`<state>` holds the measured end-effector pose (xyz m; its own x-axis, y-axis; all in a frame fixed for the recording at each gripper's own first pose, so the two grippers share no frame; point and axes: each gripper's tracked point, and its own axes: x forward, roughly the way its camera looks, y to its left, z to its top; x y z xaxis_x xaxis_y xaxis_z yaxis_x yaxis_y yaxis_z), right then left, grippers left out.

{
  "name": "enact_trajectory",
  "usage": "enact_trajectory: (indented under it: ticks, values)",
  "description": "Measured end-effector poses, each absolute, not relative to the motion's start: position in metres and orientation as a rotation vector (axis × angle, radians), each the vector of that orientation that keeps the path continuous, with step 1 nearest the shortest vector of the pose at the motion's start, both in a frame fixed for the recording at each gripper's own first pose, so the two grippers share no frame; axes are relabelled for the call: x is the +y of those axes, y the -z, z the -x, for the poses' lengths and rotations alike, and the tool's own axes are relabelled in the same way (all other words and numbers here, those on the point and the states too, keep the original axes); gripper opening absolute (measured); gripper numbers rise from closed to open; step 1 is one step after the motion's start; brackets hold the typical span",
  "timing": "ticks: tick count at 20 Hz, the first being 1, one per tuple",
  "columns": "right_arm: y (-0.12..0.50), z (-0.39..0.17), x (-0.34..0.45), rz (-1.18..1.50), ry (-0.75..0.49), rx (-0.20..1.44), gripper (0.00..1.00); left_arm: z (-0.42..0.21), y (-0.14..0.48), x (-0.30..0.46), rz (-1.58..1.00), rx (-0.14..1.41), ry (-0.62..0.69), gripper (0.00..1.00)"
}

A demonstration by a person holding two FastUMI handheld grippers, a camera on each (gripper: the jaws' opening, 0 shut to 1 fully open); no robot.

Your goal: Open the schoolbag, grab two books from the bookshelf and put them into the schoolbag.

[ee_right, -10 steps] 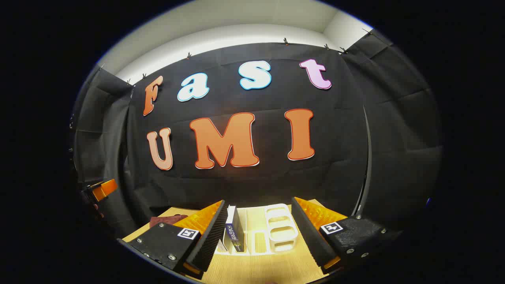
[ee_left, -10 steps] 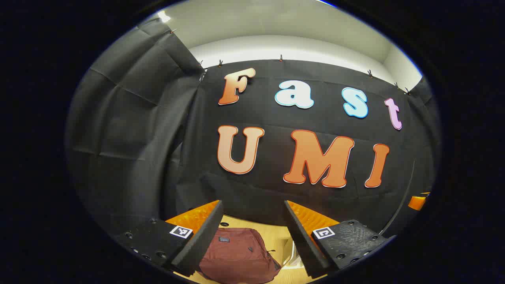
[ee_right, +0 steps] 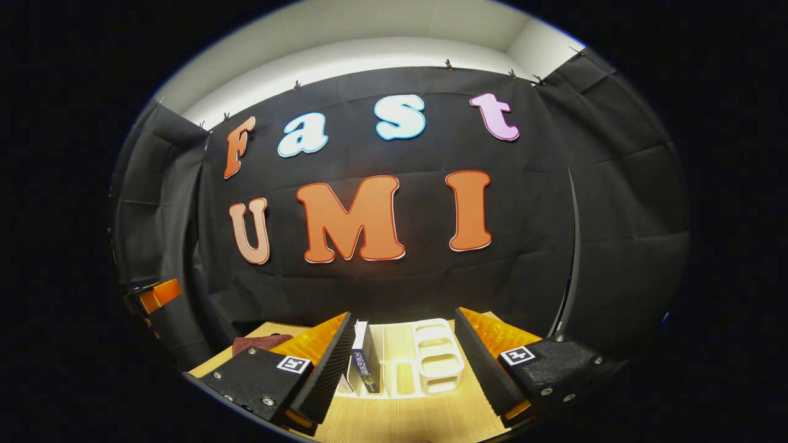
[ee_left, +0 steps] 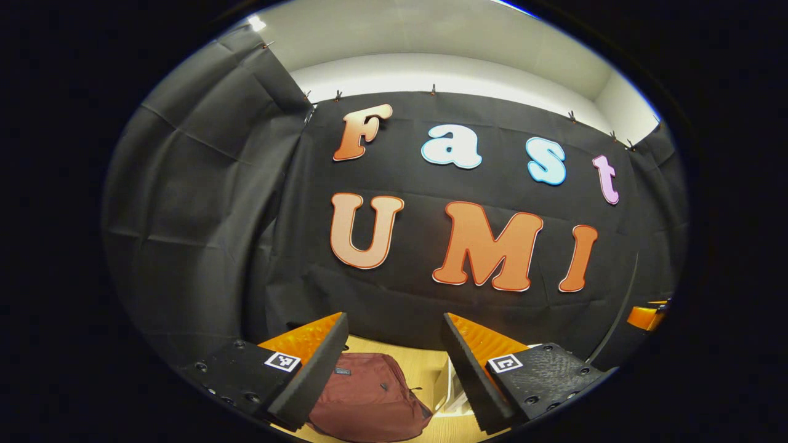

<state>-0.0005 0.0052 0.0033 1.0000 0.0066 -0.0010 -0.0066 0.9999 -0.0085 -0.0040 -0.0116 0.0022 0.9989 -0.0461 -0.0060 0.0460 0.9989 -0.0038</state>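
Pale wood makes up the table (ee_right: 400, 418), the broadest thing in the booth, running under both grippers and up to the black cloth wall (ee_right: 381, 283) behind it.

On that table, seen in the left gripper view, lies the schoolbag (ee_left: 369, 397), a dark maroon fabric pack resting flat, its zip pulls visible on top and its flap closed as far as I can tell. A corner of the same bag shows at the left of the right gripper view, well apart from the shelf.

Next in size is the white bookshelf (ee_right: 418, 357), a slotted plastic rack standing on the wood to the right of the bag. Its right end is a frame with three openings; its dividers stand upright. A white edge of it shows just beside the bag in the left gripper view.

One dark blue book (ee_right: 366, 360) stands upright in a left slot of the rack, spine facing out; something pale leans beside it, too hidden to name.

Left gripper (ee_left: 394, 369) hovers above the bag with its fingers spread wide, holding nothing. Right gripper (ee_right: 403, 375) hangs before the rack, fingers likewise wide apart and empty, the book and the rack framed between them without touching.
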Motion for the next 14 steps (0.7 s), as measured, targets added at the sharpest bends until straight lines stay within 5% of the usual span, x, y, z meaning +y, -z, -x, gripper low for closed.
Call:
enact_trajectory:
  ticks: [14]
  values:
    - [-0.014, -0.001, -0.004, 0.022, 0.024, -0.035, 1.00, 0.003, -0.001, -0.028, -0.032, 0.013, 0.069, 0.94]
